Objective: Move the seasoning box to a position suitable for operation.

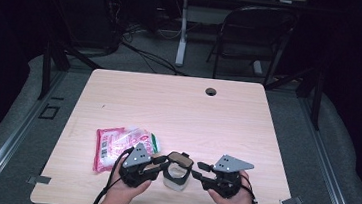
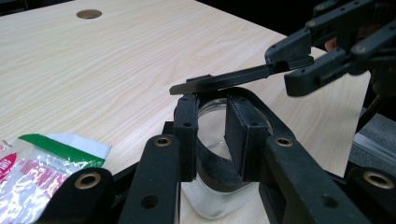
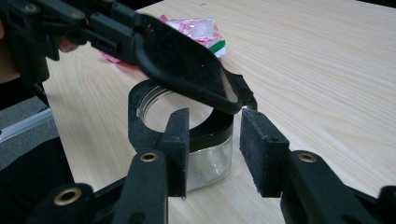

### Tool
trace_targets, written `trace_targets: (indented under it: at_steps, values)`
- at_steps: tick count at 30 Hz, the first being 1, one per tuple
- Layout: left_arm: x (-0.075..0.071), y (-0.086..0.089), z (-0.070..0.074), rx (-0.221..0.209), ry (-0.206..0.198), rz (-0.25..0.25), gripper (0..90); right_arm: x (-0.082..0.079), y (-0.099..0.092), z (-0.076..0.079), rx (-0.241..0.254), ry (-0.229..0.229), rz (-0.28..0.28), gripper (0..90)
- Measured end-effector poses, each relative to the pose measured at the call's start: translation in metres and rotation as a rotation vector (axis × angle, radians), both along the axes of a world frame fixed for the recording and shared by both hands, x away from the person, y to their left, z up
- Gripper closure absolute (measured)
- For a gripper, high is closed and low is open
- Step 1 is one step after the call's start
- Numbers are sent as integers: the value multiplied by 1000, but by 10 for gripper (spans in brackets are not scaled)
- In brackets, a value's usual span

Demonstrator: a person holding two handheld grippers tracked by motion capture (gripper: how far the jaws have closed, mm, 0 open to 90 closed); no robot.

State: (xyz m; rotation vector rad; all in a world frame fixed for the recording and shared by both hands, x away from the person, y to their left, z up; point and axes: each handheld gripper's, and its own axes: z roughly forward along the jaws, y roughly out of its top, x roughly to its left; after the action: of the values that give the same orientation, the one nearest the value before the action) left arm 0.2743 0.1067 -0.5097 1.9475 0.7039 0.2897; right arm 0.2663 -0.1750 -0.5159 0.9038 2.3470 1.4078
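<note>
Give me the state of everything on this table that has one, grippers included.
Clear glass jar: upright, mouth uncovered.
Black oval lid: raised over the jar, tilted.
Red-and-white plastic packet: lying flat.
Left gripper: jaws at the jar's rim, grip unclear.
Right gripper: open, beside the jar.

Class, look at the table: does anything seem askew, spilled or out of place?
The jar has its black lid tilted up over the open mouth rather than seated on the rim. Nothing looks spilled.

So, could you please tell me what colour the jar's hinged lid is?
Black; the lid of the clear jar shows best in the right gripper view.
</note>
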Motion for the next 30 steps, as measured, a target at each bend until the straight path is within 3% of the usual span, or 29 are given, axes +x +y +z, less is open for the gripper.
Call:
trace_targets:
  at_steps: [11, 22, 30]
  values:
    - [-1, 1, -4, 17, -8, 23, 698, 6, 14, -1, -1, -46, -1, 600]
    - [-2, -7, -18, 39, 27, 31, 638, 9, 13, 1, 17, -54, -7, 632]
    - [1, -7, -21, 34, 34, 29, 695, 13, 12, 5, 36, -79, -26, 689]
